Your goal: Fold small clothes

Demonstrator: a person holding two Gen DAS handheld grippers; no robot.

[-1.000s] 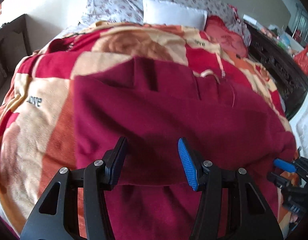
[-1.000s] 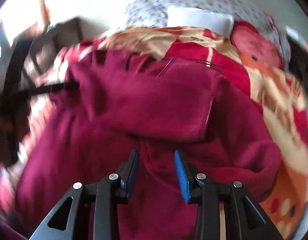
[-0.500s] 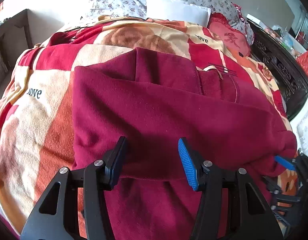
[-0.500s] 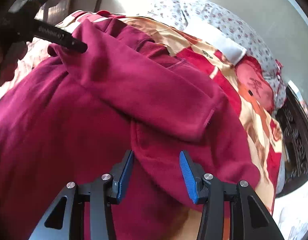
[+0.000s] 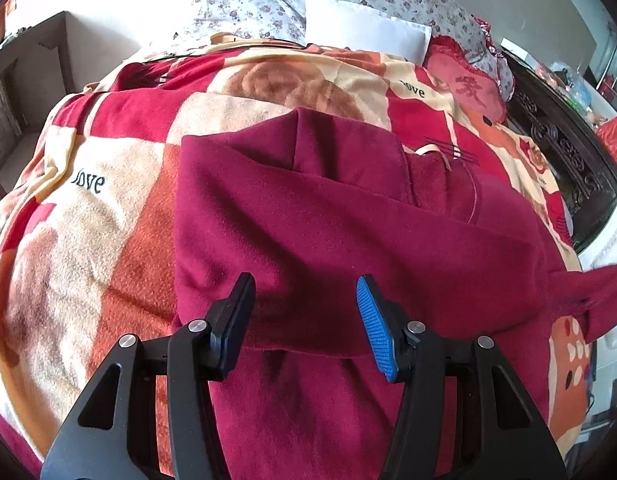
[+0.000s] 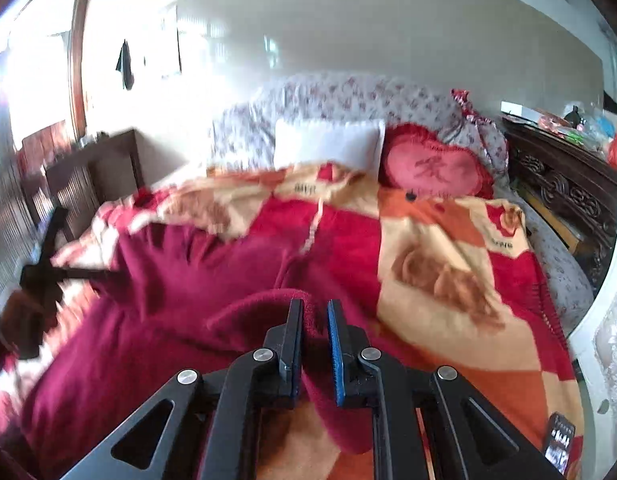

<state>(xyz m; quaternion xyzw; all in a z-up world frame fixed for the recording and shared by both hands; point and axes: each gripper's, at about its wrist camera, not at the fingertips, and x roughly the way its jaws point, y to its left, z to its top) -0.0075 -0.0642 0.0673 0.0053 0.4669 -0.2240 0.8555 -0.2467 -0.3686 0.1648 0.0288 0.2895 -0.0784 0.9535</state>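
Currently: maroon fleece garment (image 5: 348, 232) spread flat on red, orange and cream blanket (image 5: 88, 240) covering bed. Long axis near to far; hood end toward far pillows, hem end near and running under the cameras. One layer folded across the body, its straight lower edge lying left to right just beyond the left fingertips. Pale drawstring visible by the hood, right of centre.

Left gripper (image 5: 306, 316): tilted steeply downward over near part of garment, jaws held apart, released, nothing between pads; cloth lies below them. Blue pad (image 5: 374, 336) on right finger, black on left.

Right gripper (image 6: 314, 344): angled down more shallowly, at right edge of garment. Jaws closing, a fold of maroon cloth (image 6: 268, 300) pinched between pads and drawn up off blanket; in left view same edge seen pulled out to the far right as a taut flap.

White pillow (image 6: 328, 146) and red heart cushion (image 6: 432, 170) at far end. Dark carved furniture (image 6: 568, 188) along right.
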